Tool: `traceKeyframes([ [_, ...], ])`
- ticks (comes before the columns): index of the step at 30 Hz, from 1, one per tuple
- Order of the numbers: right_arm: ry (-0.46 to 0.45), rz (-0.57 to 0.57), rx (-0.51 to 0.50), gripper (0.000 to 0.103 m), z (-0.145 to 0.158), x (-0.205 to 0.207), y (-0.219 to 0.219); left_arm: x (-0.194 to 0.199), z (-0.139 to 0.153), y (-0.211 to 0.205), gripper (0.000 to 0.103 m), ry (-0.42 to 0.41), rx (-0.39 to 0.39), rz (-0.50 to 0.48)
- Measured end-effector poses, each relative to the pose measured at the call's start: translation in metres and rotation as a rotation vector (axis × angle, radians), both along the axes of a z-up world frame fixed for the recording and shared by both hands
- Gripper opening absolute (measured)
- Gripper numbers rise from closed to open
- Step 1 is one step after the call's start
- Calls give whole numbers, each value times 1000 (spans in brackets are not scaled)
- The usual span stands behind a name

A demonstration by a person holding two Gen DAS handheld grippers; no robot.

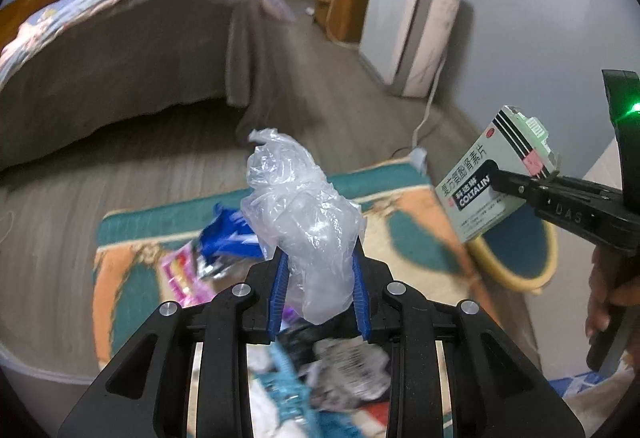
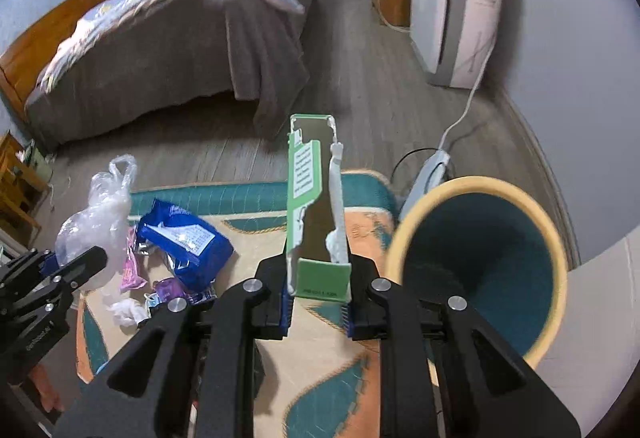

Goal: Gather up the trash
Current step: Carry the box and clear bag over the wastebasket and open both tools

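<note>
My left gripper (image 1: 320, 278) is shut on a crumpled clear plastic bag (image 1: 304, 214), held above the rug; the bag also shows in the right wrist view (image 2: 96, 218). My right gripper (image 2: 318, 302) is shut on an opened green-and-white medicine box (image 2: 314, 206), held upright just left of a round bin (image 2: 480, 270) with a yellow rim and teal inside. In the left wrist view the same box (image 1: 492, 178) sits at the right, over the bin (image 1: 516, 250). A blue wrapper (image 2: 180, 238), pink wrappers (image 2: 132, 270) and white tissue (image 2: 126, 312) lie on the rug.
A patterned teal and orange rug (image 2: 352, 378) covers the grey wood floor. A bed (image 2: 180, 30) with a brown cover stands behind. A white appliance (image 2: 456, 10) and its cable (image 2: 464, 114) stand at the right wall. A wooden stand (image 2: 16, 178) is at far left.
</note>
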State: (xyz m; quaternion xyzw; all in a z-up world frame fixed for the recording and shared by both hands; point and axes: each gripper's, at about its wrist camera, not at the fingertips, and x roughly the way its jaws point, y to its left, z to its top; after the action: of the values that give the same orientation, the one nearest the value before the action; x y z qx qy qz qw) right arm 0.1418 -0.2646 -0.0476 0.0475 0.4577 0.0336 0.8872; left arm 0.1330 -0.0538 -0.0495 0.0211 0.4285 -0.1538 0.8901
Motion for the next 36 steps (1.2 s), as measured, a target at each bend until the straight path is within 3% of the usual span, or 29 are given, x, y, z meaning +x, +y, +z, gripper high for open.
traceKeyframes([
  [8,-71,-129,22,18,41,-29,-63,-8,11,-71,30,-42,-1,-110],
  [14,-114,-197,-57,18,58,-52,-98,-16,7,-117,30,-60,13,-190],
  [28,-13,-293,9,18,13,-46,-180,-35,-14,-187,30,-68,65,-332],
  [36,79,-358,29,18,-24,-41,-210,-34,-38,-215,30,-21,79,-385],
])
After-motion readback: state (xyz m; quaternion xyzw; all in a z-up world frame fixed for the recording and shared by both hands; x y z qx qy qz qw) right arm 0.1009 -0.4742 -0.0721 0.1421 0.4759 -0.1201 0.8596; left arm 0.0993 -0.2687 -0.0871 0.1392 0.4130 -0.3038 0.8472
